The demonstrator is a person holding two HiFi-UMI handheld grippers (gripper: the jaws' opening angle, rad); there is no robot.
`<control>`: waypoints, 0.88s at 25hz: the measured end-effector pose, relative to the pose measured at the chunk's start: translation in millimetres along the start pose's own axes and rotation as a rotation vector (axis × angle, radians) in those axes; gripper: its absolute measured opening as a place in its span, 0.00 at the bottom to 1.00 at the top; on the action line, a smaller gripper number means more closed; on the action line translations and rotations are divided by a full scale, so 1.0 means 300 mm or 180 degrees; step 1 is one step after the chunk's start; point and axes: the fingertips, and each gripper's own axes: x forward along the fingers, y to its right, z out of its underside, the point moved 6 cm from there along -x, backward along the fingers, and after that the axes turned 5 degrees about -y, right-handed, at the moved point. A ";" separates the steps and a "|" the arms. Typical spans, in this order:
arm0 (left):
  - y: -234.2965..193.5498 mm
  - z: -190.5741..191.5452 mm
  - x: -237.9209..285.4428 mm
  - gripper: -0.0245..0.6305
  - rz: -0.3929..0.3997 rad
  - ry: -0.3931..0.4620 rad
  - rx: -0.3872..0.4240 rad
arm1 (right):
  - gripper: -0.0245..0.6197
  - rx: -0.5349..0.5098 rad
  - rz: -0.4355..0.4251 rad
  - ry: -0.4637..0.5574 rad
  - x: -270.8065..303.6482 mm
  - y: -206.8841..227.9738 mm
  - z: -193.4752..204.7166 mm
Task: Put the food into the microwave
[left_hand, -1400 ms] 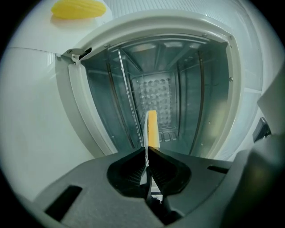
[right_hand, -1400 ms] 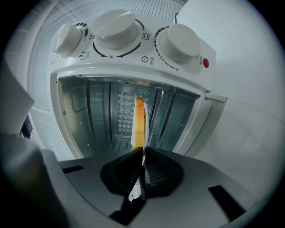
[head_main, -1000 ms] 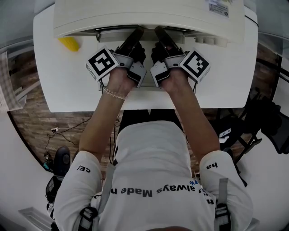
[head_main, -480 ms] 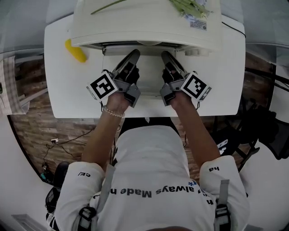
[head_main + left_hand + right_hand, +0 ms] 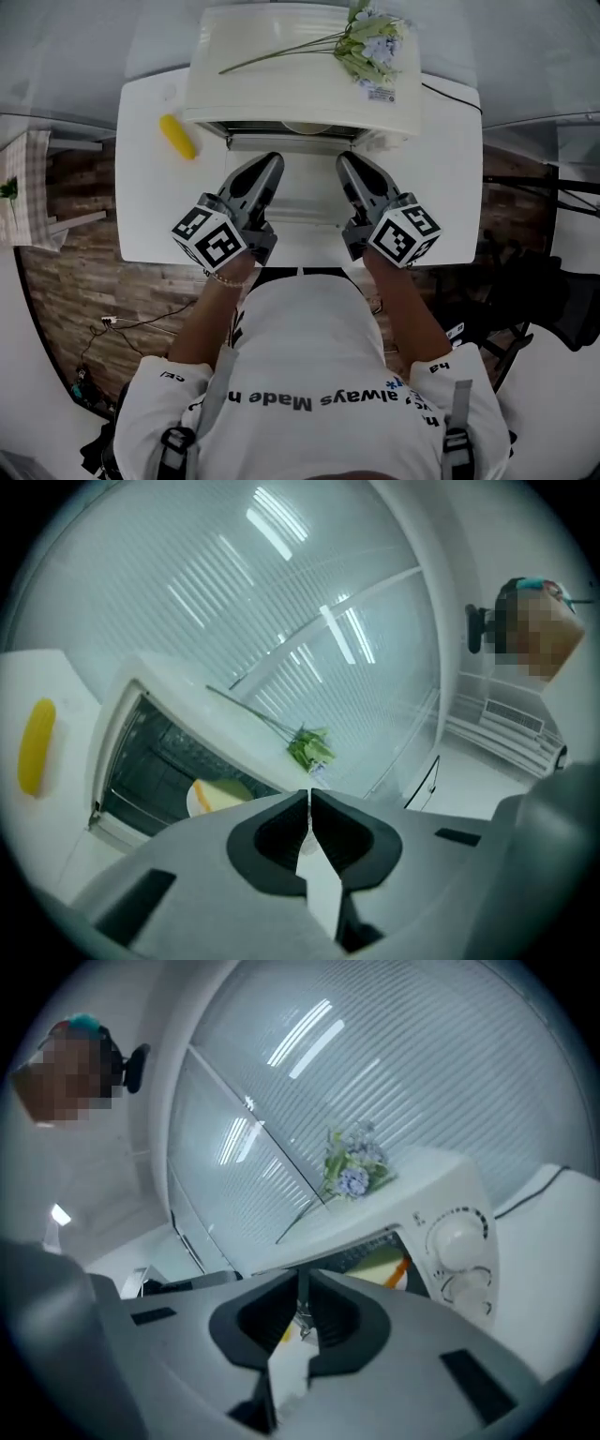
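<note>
White table [image 5: 141, 206] fills the middle of the head view, with your torso and both forearms below it. At the top centre of that view stands a cream microwave [image 5: 281, 84]. Its door [image 5: 302, 187] is folded down flat toward you, and the dark cavity is open.

Your left gripper [image 5: 270, 161] lies over the left part of the door and your right gripper [image 5: 345, 159] over the right part, well apart from each other, both pointing toward the opening. In the left gripper view, the left gripper [image 5: 309, 803] has its jaws pressed together with nothing between them. In the right gripper view, the right gripper [image 5: 302, 1296] has its jaws closed the same way, also empty.

A spray of flowers [image 5: 370, 42] with long green stems lies across the microwave's top, at the upper right.

The food [image 5: 220, 797], pale yellow with an orange streak on a white plate, sits inside the cavity. In the right gripper view it [image 5: 389, 1265] shows at centre right, beside two white dials [image 5: 457, 1241].

A yellow oblong item [image 5: 178, 136] lies on the table at the upper left, just left of the microwave.
</note>
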 end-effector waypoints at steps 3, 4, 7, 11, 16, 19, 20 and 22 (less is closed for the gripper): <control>0.072 -0.038 -0.032 0.07 -0.0027 0.0036 0.0244 | 0.08 -0.0460 0.0022 0.0012 -0.047 -0.075 -0.051; 0.094 -0.046 -0.043 0.07 -0.0035 0.0039 0.0312 | 0.08 -0.0607 0.0035 0.0020 -0.063 -0.102 -0.065; 0.155 -0.071 -0.073 0.07 -0.0064 0.0072 0.0482 | 0.08 -0.0991 0.0071 0.0062 -0.107 -0.181 -0.106; 0.229 -0.100 -0.107 0.07 -0.0062 0.0144 0.0638 | 0.08 -0.1295 0.0090 0.0106 -0.161 -0.264 -0.148; 0.302 -0.127 -0.141 0.07 -0.0065 0.0187 0.0777 | 0.08 -0.1543 0.0083 0.0148 -0.216 -0.337 -0.188; 0.343 -0.137 -0.162 0.07 -0.0074 0.0229 0.0865 | 0.08 -0.1623 0.0054 0.0166 -0.249 -0.376 -0.211; 0.356 -0.141 -0.168 0.07 -0.0080 0.0243 0.0890 | 0.08 -0.1636 0.0040 0.0170 -0.258 -0.388 -0.219; 0.380 -0.149 -0.176 0.07 -0.0100 0.0273 0.0931 | 0.08 -0.1657 0.0021 0.0180 -0.277 -0.408 -0.233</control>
